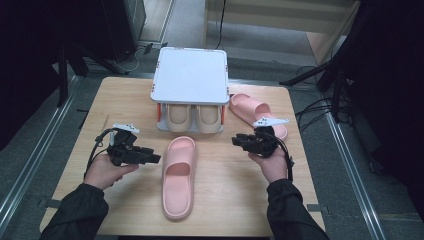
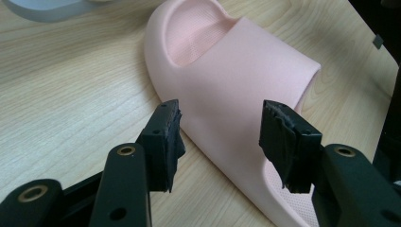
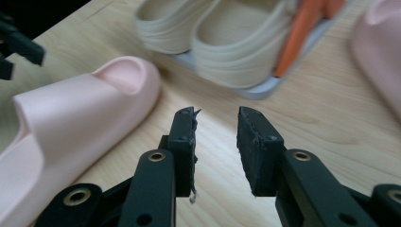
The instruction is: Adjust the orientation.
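Probably light, soft and springy foam, the pink slipper (image 1: 178, 176) is best pinched across its strap by the released left claw (image 2: 220, 137), the right claw (image 3: 216, 142) also released.

We get a pretty evenly lit table (image 1: 235, 200) in the high view, bright from above, while everything around it drops into near black at both sides. The white shelf top (image 1: 190, 75) looks a bit washed out, and the whole view is soft and low on detail. Shadows stay short and faint. In the left gripper view the pink slipper (image 2: 236, 75) is sharp-ish, with the near black metal a little blurry. In the right gripper view the beige slippers (image 3: 222, 33) are out of focus.
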`<state>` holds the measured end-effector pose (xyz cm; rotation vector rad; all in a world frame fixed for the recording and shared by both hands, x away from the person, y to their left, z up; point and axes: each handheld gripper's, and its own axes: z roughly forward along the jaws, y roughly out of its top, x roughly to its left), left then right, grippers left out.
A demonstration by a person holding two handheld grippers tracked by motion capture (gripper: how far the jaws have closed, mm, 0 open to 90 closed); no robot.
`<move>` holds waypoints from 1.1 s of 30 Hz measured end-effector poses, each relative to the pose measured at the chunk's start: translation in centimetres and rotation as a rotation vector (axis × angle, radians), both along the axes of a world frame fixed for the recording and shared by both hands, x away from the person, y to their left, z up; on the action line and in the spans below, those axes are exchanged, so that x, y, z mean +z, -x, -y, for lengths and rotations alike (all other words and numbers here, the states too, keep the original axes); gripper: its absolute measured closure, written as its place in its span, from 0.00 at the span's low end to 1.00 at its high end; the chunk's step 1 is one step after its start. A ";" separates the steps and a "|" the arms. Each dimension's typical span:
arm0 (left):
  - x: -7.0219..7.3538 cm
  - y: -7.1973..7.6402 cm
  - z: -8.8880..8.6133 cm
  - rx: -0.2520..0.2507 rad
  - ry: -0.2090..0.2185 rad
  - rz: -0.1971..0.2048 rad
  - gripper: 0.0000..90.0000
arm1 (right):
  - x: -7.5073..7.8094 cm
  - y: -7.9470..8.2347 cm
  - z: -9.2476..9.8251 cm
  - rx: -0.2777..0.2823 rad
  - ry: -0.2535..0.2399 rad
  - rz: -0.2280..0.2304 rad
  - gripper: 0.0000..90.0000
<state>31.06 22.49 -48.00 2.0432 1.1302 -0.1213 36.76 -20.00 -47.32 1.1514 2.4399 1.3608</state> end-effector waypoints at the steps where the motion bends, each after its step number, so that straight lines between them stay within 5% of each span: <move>1: 0.0 0.0 -0.1 0.001 -0.001 -0.002 0.53 | 0.1 -0.3 0.6 -0.020 0.004 -0.005 0.76; 15: -0.1 0.7 0.0 -0.004 -0.009 -0.002 0.52 | -0.9 -4.8 5.5 -0.143 0.019 -0.032 0.73; 33: -0.3 3.1 -0.9 0.031 -0.002 -0.008 0.49 | -2.2 -9.7 6.0 -0.206 0.082 -0.052 0.65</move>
